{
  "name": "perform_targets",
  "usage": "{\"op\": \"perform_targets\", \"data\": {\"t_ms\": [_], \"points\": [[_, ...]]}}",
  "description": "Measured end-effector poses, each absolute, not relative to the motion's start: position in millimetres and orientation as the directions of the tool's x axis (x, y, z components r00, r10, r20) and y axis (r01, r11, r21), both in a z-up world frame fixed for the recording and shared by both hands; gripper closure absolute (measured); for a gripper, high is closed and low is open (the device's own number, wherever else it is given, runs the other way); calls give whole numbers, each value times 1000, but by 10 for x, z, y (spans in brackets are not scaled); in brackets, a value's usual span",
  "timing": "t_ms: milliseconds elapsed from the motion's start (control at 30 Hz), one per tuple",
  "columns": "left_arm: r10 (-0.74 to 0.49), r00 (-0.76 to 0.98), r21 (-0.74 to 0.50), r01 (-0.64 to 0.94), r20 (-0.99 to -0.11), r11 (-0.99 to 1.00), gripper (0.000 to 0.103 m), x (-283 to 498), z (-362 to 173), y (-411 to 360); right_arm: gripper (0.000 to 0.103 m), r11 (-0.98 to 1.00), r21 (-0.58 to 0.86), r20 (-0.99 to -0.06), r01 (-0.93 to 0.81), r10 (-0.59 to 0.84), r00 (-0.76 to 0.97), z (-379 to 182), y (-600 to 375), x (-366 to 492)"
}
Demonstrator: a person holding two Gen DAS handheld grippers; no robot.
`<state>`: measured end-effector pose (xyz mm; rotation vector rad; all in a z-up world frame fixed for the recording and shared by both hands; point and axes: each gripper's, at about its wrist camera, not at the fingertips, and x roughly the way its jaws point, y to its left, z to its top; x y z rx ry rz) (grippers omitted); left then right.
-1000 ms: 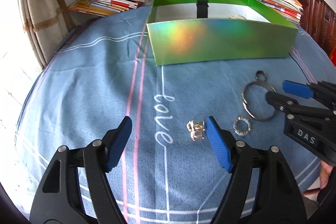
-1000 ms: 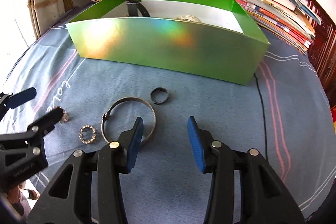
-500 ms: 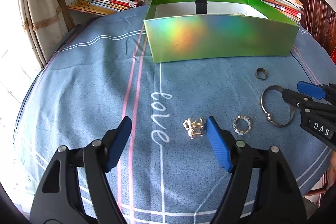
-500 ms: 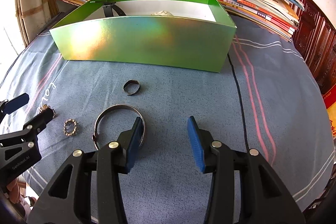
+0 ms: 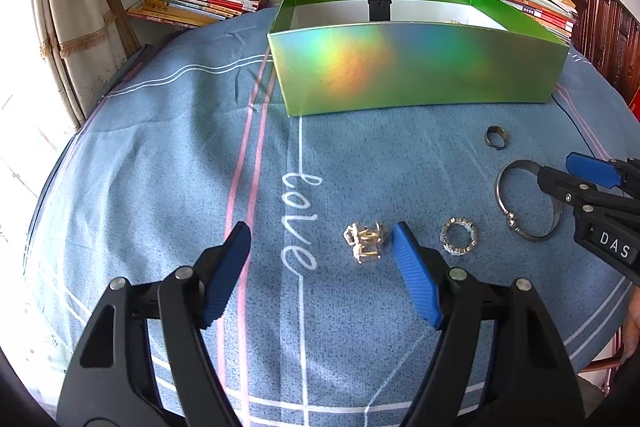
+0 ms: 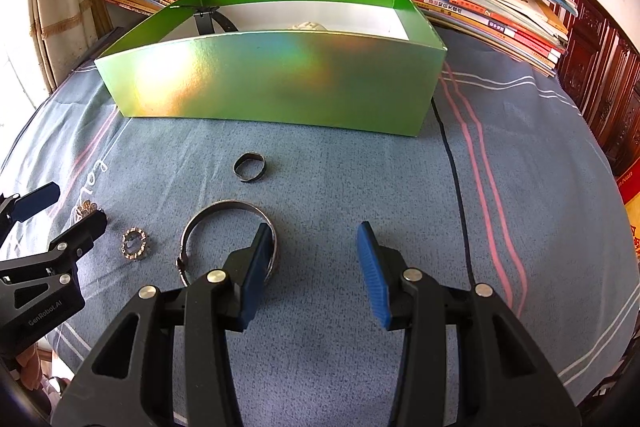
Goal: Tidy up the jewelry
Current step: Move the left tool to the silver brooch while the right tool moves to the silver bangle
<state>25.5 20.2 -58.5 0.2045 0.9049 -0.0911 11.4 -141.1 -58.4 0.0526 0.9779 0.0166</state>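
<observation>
The cloth (image 5: 168,155) covers the table, and far across it stands the green box (image 5: 416,71), open at the top, with a black strap (image 6: 208,21) and a pale piece (image 6: 308,25) already inside. I take it that loose jewelry goes in there, and four pieces lie on the cloth near me, so I judge the job part done and a pickup in hand.

Largest is the bangle (image 6: 228,239), lying flat just right of centre. Left of it sits the sparkly ring (image 5: 459,237), then the earring cluster (image 5: 366,241) furthest left. The dark band (image 6: 250,167) lies farther off, between bangle and box.

My left gripper (image 5: 320,267) hangs with jaws wide and empty; the cluster sits just inside its right pad (image 5: 416,283), whether touching I cannot tell. Next I would centre on the cluster, drop to the cloth and close gently, since the piece is small and could slip.

My right gripper (image 6: 312,267) stands half open, holding nothing; its left pad (image 6: 256,267) overlaps the bangle's right edge, above or on it I cannot tell. To lift it I would straddle the rim and pinch the band.
</observation>
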Motion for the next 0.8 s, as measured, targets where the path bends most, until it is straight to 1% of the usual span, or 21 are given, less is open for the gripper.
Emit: {"op": "perform_targets", "data": {"t_ms": [800], "points": [[6, 609, 134, 165, -793, 977, 25, 256, -620, 220, 59, 999, 52, -825, 9, 37, 564, -575, -1435, 127]]}}
